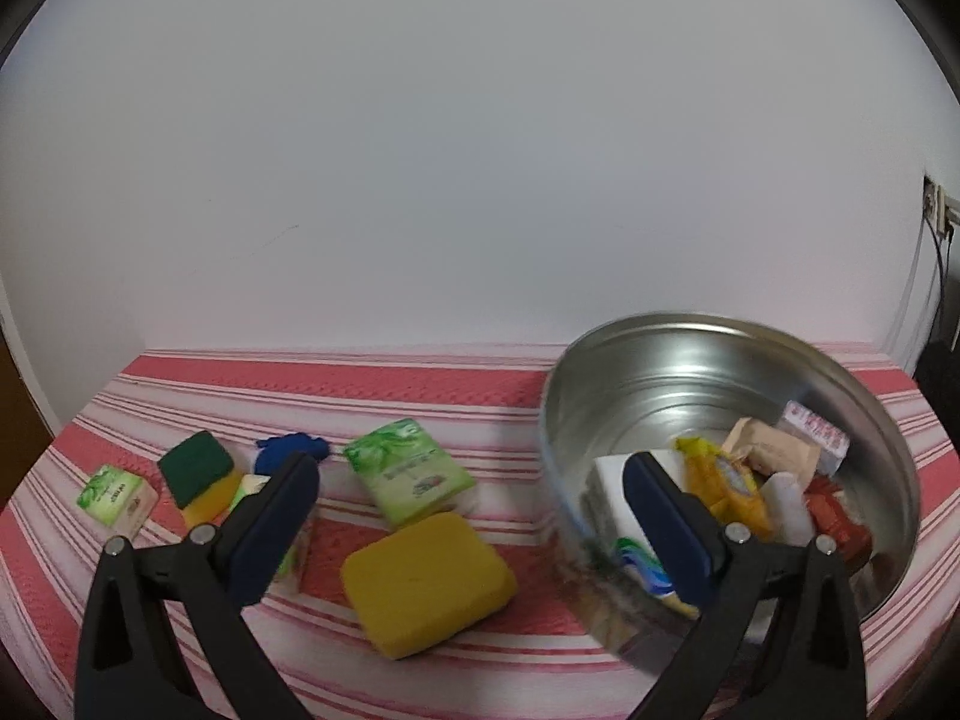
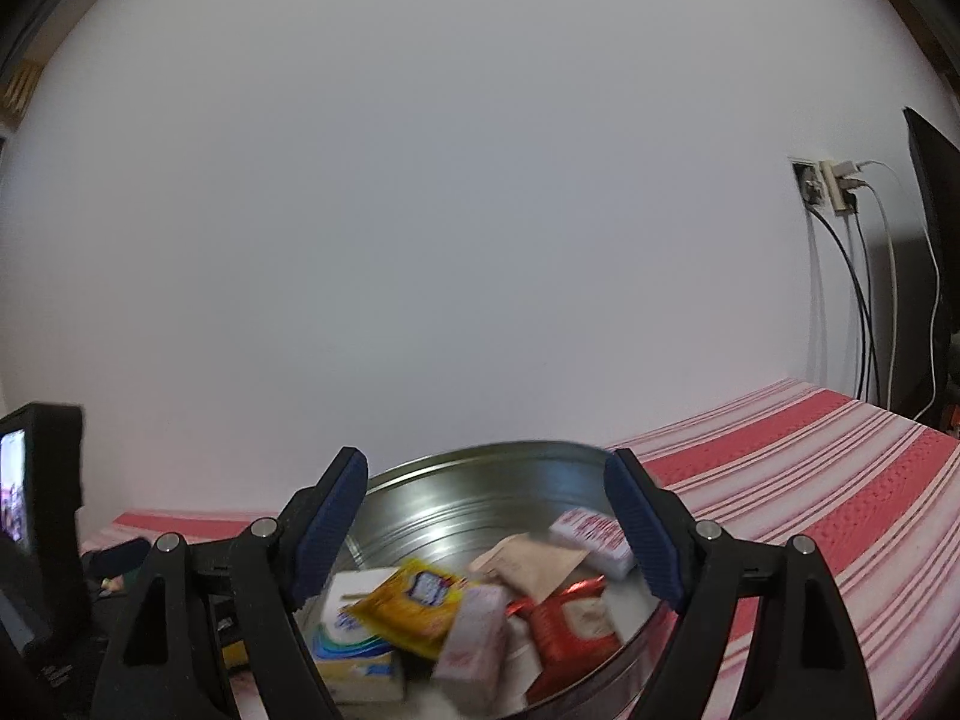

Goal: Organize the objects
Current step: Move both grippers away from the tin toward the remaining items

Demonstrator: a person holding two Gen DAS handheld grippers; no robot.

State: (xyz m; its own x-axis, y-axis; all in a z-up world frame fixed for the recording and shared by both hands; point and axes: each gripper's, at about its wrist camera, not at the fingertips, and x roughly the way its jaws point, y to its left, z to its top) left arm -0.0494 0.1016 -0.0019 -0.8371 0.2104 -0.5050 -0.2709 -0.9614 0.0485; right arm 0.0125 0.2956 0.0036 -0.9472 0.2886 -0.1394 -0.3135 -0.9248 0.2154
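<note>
A round metal tin (image 1: 690, 360) sits on the right of the red-striped cloth (image 1: 360, 384); it looks tilted and blurred. It holds several packets, among them a yellow sachet (image 2: 414, 600), a red packet (image 2: 570, 624) and a brown one (image 2: 534, 564). To its left lie a yellow sponge (image 1: 426, 582), a green tissue packet (image 1: 408, 474), a green-topped scouring sponge (image 1: 201, 474), a small green packet (image 1: 114, 495) and a blue item (image 1: 288, 447). My left gripper (image 1: 471, 459) is open over the yellow sponge, its right finger in front of the tin's left wall. My right gripper (image 2: 486, 457) is open above the tin (image 2: 480, 492).
A plain white wall stands close behind the table. A wall socket with cables (image 2: 834, 186) and a dark screen edge (image 2: 936, 240) are at the far right. A black device with a small lit screen (image 2: 36, 510) is at the left of the right wrist view.
</note>
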